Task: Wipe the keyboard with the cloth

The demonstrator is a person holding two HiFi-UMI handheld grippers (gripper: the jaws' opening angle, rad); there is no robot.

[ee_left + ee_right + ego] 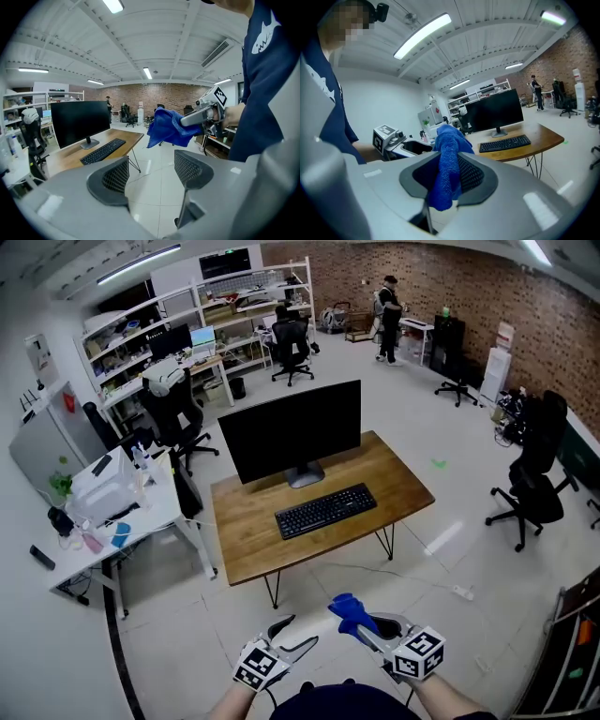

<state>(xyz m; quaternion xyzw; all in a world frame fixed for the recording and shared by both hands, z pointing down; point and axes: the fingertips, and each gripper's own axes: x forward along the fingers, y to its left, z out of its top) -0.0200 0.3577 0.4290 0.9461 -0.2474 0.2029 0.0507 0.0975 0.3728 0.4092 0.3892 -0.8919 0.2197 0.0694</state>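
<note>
Keyboard (325, 510) lies on the table (246, 538), well apart from both claws, so wiping has not begun. The right claw (447, 176) is clamped on the blue cloth (449, 154). The left claw (151, 174) gapes wide, empty.

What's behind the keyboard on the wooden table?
A big black monitor stands right behind the keyboard, on its grey foot. Its dark screen covers the back strip of the table, so anything lying there cannot be seen.
</note>
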